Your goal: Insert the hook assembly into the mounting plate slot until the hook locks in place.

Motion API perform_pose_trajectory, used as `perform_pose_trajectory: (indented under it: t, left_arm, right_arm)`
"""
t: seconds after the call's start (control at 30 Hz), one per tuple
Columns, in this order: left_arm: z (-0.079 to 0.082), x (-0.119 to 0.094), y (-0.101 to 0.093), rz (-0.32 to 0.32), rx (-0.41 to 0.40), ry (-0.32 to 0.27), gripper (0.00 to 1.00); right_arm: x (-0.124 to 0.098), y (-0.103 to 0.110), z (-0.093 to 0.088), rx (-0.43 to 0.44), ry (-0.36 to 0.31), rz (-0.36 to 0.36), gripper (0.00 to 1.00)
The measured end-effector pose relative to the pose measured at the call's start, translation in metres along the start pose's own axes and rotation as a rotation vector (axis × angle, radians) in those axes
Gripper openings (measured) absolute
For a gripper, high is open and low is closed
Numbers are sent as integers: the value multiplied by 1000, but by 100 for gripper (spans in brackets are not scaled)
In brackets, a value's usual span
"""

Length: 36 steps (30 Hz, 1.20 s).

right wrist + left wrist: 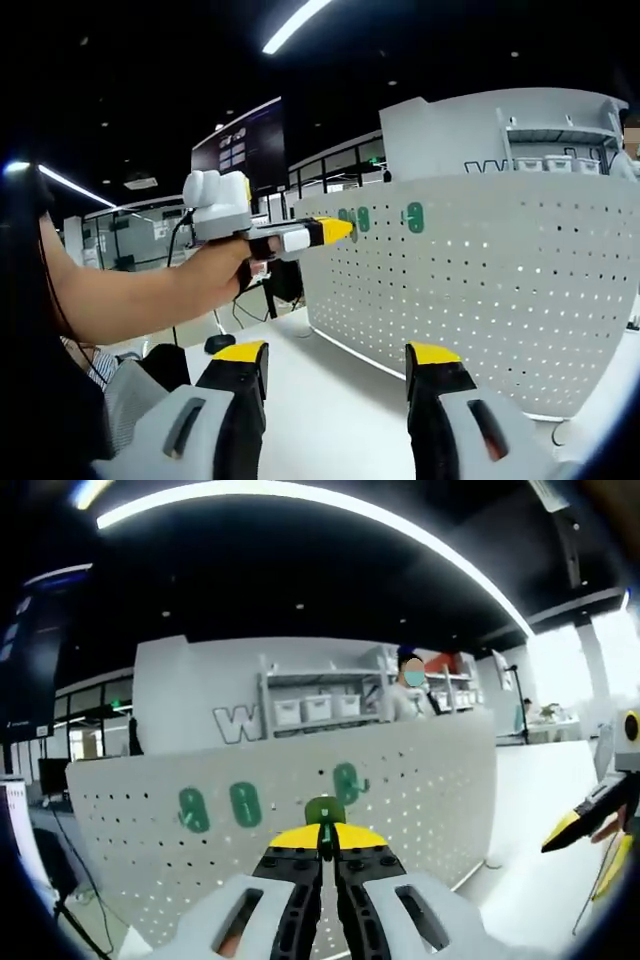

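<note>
The left gripper, jaws closed on a green hook, should meet the white pegboard squarely at a hole, while the right gripper waits open.

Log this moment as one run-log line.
left tool: shut on green hook | at pegboard | three green hooks mounted | right tool: open, back from board

white dotted pegboard, 3 green hooks, yellow-tipped black left gripper.
</note>
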<state>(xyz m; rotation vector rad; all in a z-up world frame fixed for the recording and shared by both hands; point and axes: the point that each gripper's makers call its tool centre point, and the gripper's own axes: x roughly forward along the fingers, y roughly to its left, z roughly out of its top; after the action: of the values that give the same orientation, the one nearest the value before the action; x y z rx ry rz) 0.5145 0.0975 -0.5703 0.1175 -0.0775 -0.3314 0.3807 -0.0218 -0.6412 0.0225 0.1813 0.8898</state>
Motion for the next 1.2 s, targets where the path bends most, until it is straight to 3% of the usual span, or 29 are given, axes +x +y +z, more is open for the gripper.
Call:
perform_pose_trajectory:
  t: [0.5, 0.93, 1.2]
  left_arm:
    - [7, 39, 7, 49, -19, -6, 3]
    - [3, 52, 22, 102, -58, -11, 3]
    - [2, 58, 18, 102, -49, -7, 3]
  right_arm:
    - [-8, -16, -11, 52, -14, -33, 54]
    - [-9, -26, -18, 83, -14, -42, 53]
    - [-8, -28, -19, 86, -8, -35, 53]
